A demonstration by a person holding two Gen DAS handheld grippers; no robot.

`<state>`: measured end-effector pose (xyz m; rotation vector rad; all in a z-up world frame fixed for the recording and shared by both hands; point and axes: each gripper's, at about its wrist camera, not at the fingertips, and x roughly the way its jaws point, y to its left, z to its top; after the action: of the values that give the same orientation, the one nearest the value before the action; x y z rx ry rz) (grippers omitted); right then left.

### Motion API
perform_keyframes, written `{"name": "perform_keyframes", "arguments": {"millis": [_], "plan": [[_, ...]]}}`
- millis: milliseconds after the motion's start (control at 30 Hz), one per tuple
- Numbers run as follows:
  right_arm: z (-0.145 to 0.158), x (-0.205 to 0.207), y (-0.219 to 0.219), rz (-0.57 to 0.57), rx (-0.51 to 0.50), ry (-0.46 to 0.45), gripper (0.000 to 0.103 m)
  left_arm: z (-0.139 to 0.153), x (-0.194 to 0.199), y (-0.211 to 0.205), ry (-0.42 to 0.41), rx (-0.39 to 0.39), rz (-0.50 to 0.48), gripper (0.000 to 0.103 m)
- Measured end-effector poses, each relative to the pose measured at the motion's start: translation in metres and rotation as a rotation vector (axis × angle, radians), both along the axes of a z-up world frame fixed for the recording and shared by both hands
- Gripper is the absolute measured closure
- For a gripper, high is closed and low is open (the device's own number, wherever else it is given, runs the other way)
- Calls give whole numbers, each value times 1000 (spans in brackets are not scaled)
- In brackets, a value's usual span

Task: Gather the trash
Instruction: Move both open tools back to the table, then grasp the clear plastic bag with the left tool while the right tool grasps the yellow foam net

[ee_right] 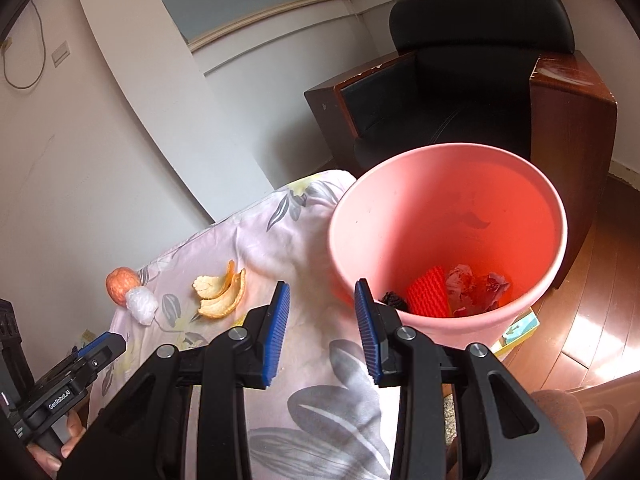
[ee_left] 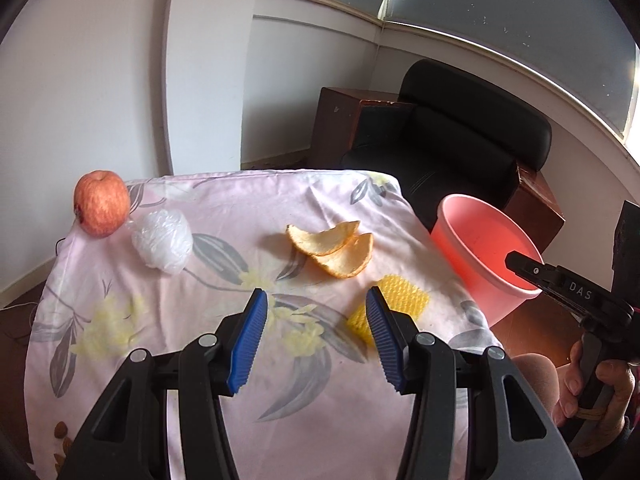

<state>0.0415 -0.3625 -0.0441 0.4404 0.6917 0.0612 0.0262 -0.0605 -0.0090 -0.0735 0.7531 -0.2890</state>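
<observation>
On the floral cloth table (ee_left: 224, 208) lie two orange peels (ee_left: 334, 248), a crumpled white plastic wad (ee_left: 162, 240), a yellow foam net (ee_left: 400, 304) and a red apple (ee_left: 102, 208). My left gripper (ee_left: 316, 304) is open above the cloth, its right finger just beside the foam net. A pink bin (ee_right: 440, 216) stands at the table's right edge with trash inside, including a foam net piece (ee_right: 428, 292) and crumpled wrappers (ee_right: 476, 288). My right gripper (ee_right: 322, 300) is open and empty at the bin's near rim. The peels (ee_right: 220, 292), wad (ee_right: 141, 304) and apple (ee_right: 120, 282) show in the right wrist view too.
A black armchair with wooden sides (ee_right: 480, 80) stands behind the bin. A white wall and pillar (ee_left: 120, 80) are behind the table. Wooden floor (ee_right: 592, 320) lies to the right. The right gripper also shows in the left wrist view (ee_left: 560, 280) over the bin (ee_left: 480, 248).
</observation>
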Motion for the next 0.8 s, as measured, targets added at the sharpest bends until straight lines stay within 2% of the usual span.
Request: {"name": "perform_keyframes", "arguments": {"millis": [433,600,800], "plan": [[-17,5,39,97,2,60,68,-20,13,66,35,18,228,53],[-21,7,47,118,6,65,68,-31,35,68,71,61,299,49],[-24,7,56,134,-1,78,68,-43,49,59,82,120,314,45]]}}
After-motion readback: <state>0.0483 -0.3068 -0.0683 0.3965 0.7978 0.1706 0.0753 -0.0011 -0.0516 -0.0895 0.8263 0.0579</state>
